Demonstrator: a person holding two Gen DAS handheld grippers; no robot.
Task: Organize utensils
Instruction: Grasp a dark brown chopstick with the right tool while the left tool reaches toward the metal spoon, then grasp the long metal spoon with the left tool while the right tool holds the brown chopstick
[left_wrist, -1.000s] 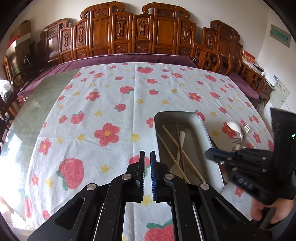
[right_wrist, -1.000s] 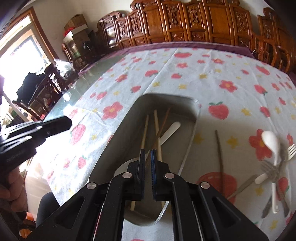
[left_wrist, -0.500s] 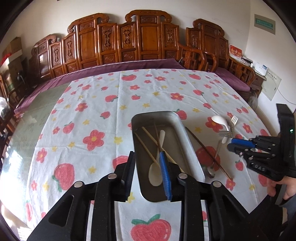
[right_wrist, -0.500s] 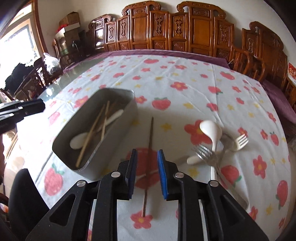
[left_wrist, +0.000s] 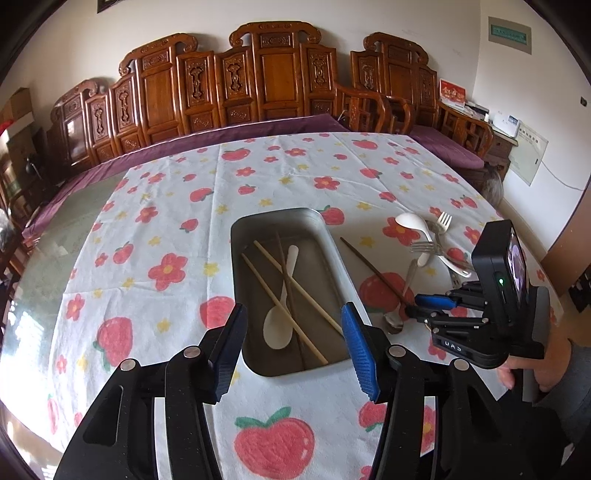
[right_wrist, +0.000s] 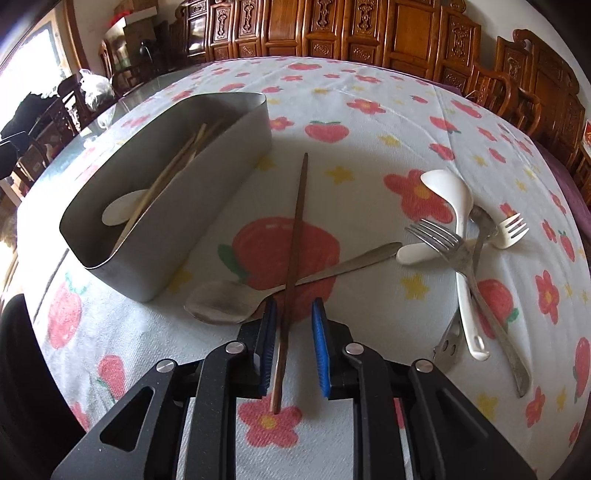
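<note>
A grey metal tray (left_wrist: 232, 258) (right_wrist: 207, 206) holds a white spoon (left_wrist: 280, 317) and light wooden chopsticks (left_wrist: 295, 273). My left gripper (left_wrist: 293, 314) hovers over the tray's near end, its jaws opening with nothing between them. Right of the tray, a dark chopstick (left_wrist: 369, 267) (right_wrist: 297, 221) lies across a metal spoon (right_wrist: 221, 299). My right gripper (right_wrist: 294, 306) (left_wrist: 413, 308) is low over the cloth and straddles the chopstick's near end. Its jaws are closing, with a gap still showing on both sides of the stick.
Further right lies a pile: a white spoon (right_wrist: 454, 199) (left_wrist: 412, 223), a metal fork (right_wrist: 439, 236), a white fork (right_wrist: 511, 229) and more metal handles. The flowered tablecloth (left_wrist: 166, 266) covers the table. Carved wooden chairs (left_wrist: 280, 74) line the far side.
My left gripper swung right over the tray and its jaws went from shut to wide apart. My right gripper left the tray, came down over the dark chopstick and opened around it.
</note>
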